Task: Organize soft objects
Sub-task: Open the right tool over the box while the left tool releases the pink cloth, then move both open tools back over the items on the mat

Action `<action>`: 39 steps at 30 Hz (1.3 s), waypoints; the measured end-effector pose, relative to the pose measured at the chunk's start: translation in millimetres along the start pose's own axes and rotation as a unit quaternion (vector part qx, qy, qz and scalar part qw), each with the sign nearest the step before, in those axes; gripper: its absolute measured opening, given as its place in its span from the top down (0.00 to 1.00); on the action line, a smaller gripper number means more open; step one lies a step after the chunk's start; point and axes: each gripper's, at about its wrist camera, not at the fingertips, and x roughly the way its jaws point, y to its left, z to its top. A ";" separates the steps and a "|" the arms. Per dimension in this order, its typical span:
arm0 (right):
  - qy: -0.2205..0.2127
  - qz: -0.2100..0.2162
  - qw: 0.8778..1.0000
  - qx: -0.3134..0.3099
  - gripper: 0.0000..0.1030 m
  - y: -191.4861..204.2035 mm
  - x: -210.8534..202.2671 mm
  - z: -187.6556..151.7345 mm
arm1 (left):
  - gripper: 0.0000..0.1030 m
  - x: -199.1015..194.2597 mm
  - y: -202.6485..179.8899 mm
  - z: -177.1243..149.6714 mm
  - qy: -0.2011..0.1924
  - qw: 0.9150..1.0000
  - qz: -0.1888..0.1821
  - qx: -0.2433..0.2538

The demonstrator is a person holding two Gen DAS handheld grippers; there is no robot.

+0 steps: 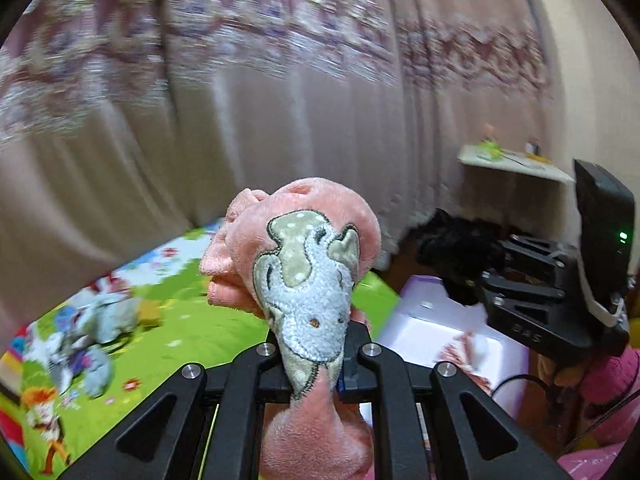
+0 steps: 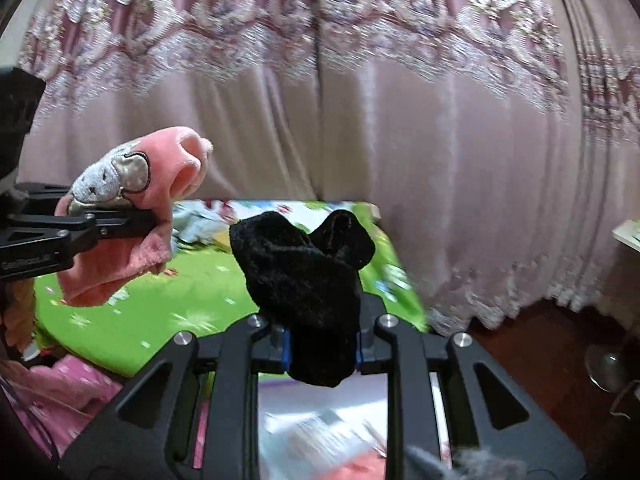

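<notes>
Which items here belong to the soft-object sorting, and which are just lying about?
In the job:
- pink fleece cloth, clamped in the left gripper
- black fuzzy cloth, clamped in the right gripper
- white box below

Lying about:
- cartoon play mat
- curtain
- white side table

Play mat print is motion-blurred; pink sock's lower end is cut off

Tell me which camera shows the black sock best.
The right wrist view: the black sock fills its centre, pinched in the right gripper. The left wrist view shows it only small and dark at the right.
</notes>
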 end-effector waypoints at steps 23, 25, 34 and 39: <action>0.106 -0.100 0.989 -0.010 0.22 -54.3 16.7 -19.3 | 0.24 62.9 23.3 -38.0 0.101 0.988 -0.087 -0.077; 0.113 -0.066 0.991 -0.016 0.21 -37.9 26.0 -19.0 | 0.21 61.7 65.3 -57.4 0.103 0.988 -0.032 -0.109; 0.188 0.115 0.972 -0.085 0.20 77.1 98.8 -31.5 | 0.21 30.9 247.5 -168.0 0.146 0.935 0.233 -0.224; 0.227 0.192 0.951 -0.086 0.19 140.4 160.8 -38.4 | 0.21 19.4 323.4 -213.2 0.151 0.898 0.300 -0.284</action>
